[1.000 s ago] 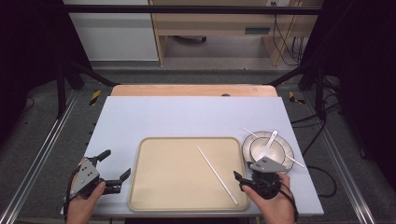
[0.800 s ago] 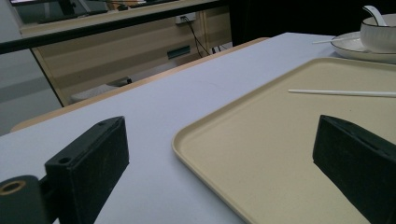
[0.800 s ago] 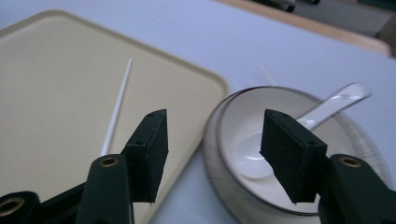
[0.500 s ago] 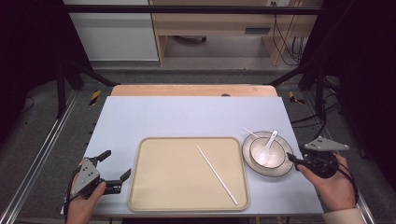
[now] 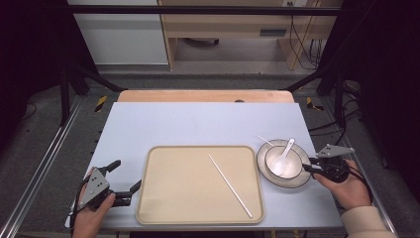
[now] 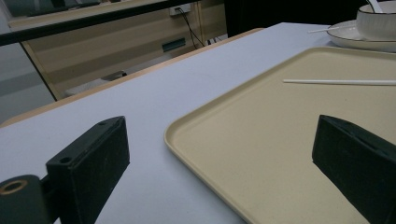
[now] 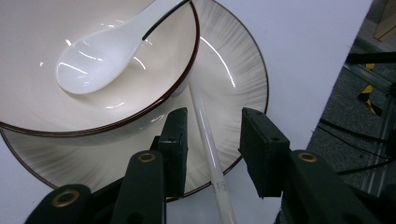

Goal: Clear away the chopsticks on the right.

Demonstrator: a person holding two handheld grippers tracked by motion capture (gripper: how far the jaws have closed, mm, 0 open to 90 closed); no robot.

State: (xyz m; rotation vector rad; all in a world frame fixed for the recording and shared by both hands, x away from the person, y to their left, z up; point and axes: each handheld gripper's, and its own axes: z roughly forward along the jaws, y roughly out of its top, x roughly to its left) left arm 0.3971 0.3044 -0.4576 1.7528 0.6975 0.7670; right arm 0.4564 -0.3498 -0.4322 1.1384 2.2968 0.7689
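- The tabletop point(image 5: 198, 124), a pale blue sheet over a wooden top, carries everything near the person's edge, within easy reach of both hands.
- The tray point(image 5: 163, 208), beige and shallow, lies square in front of the person between the two hands. It looks like the place where the tableware is being gathered.
- The plate point(image 5: 297, 181) sits just right of the tray, touching or nearly touching its edge, with the bowl point(image 5: 292, 166) standing on it.
- The spoon point(image 5: 282, 158), white ceramic, rests in the bowl with its handle leaning out over the far rim.
- One chopstick point(image 5: 230, 186) lies slantwise on the tray, apart from everything else.
- The second chopstick point(image 7: 205, 126) lies on the plate's rim, passes under the bowl's edge and sticks out at the far side point(image 5: 265, 141). This is the thing being gone after, I judge, to join its mate on the tray.
- The right gripper point(image 5: 309, 168) comes in low from the plate's right side. Its jaws have just been closing and now stand half spread, one on each side of the chopstick, neither pad pressing on it yet.
- The left gripper point(image 5: 124, 178) rests by the tray's left edge with jaws spread wide, nothing between them, apparently waiting.
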